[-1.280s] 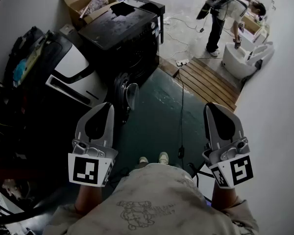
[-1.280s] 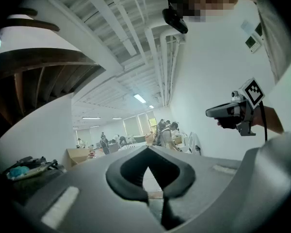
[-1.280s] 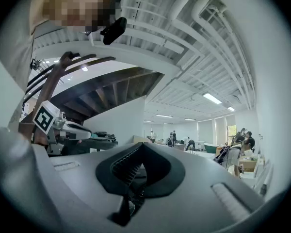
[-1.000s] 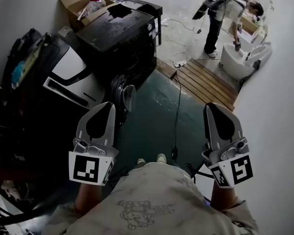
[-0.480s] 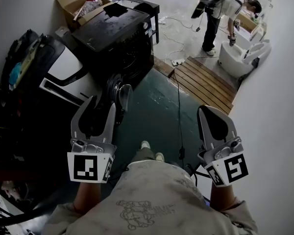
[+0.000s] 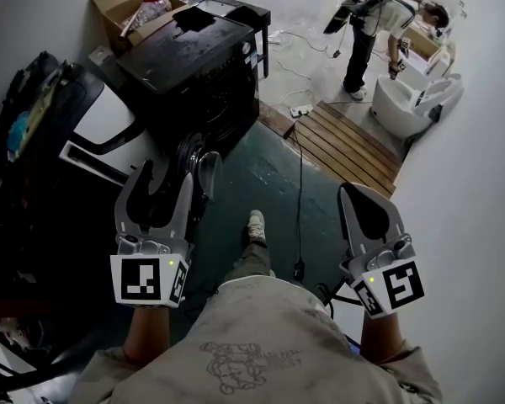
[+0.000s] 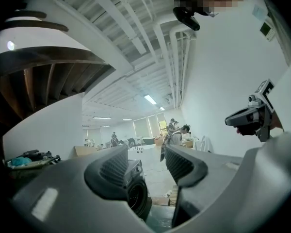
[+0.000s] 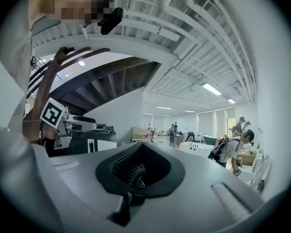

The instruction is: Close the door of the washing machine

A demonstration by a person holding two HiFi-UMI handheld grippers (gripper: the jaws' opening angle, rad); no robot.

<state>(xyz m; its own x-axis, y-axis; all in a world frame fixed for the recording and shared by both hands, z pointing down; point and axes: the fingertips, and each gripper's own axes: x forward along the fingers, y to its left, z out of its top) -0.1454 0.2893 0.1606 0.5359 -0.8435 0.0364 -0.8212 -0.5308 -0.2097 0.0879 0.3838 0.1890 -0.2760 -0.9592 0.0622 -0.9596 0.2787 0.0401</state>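
A black front-loading washing machine (image 6: 198, 70) stands on the left of the head view. Its round door (image 6: 205, 175) hangs open at the front, swung out over the green floor. My left gripper (image 6: 163, 180) is held just short of that door with its jaws open and nothing between them. In the left gripper view the machine (image 7: 136, 194) and its dark drum opening show through the gap of the left gripper (image 7: 145, 168). My right gripper (image 6: 364, 195) hovers off to the right over the floor, away from the machine, shut and empty, as the right gripper view (image 8: 137, 173) confirms.
A white-and-black appliance (image 6: 101, 124) leans left of the machine, a cardboard box (image 6: 122, 7) behind it. A wooden pallet (image 6: 347, 148) and a cable (image 6: 300, 194) lie on the floor ahead. A person (image 6: 366, 32) bends over a white fixture (image 6: 408, 103) at back right. A white wall runs along the right.
My left gripper has opened its jaws and come closer to the open door. The person's foot has stepped forward. The right gripper stays shut.
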